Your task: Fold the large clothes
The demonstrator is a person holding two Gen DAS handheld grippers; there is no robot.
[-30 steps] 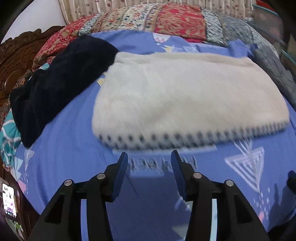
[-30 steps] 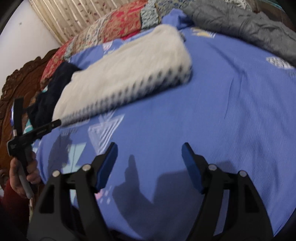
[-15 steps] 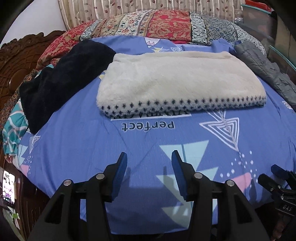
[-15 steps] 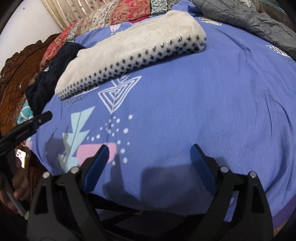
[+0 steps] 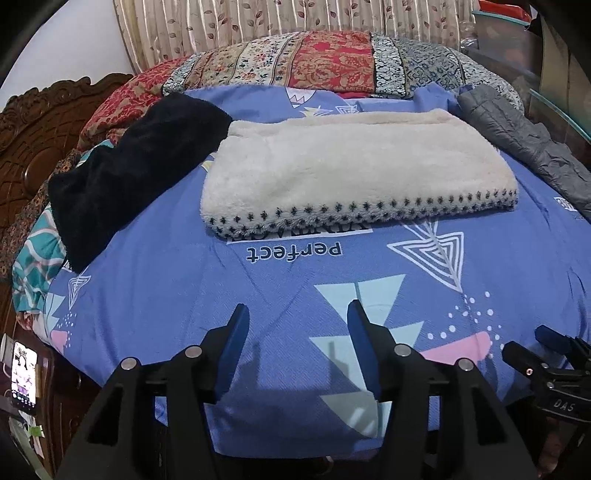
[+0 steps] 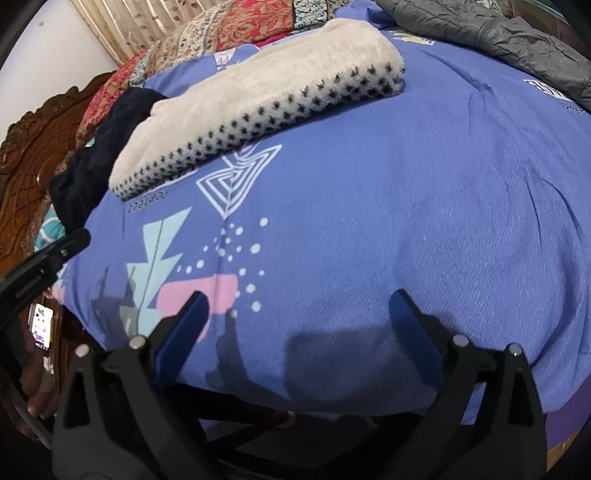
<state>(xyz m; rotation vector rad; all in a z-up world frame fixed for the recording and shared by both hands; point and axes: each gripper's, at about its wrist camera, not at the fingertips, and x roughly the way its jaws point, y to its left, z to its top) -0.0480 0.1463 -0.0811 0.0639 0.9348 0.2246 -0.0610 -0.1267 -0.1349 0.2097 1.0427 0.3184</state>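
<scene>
1. Behind the bed (image 5: pixel 155 295) hung a leaf-print curtain (image 5: pixel 258 33), with a carved headboard (image 5: pixel 33 140) at the left and a patchwork quilt (image 5: pixel 325 66) rolled along the far edge.

2. We saw the fleece (image 5: pixel 351 173), the cream piece with a dotted hem, lying already folded flat in the middle of the blue sheet, well away from both tools.

3. A black garment (image 5: pixel 122 184) lay just beside its left end, and a grey jacket (image 5: pixel 524 147) lay off its right end; both looked unfolded.

4. Our left gripper (image 5: pixel 297 321) hovered over the near edge of the bed, fingers moderately apart and holding nothing.

5. Our right gripper (image 6: pixel 299 306) also hovered at the near edge, fingers spread wide and empty.

6. We judged this fold finished and the step in hand to be reaching for the next piece.

7. To do it well, we would take one garment by two corners of the same hem, one tool per corner, and drag it onto bare sheet without disturbing the fleece.

8. Pinching a single layer at each corner would matter, since thick pile bunches and slips from narrow fingers.

9. On the sheet we read "perfect" (image 5: pixel 293 253), upside down from our side, just below the fleece hem.

10. A line above it was half covered and unreadable.

11. The right tool's body bore "DAS" (image 5: pixel 563 406), and a lit phone (image 5: pixel 24 380) stood at the left, too small to read.
</scene>
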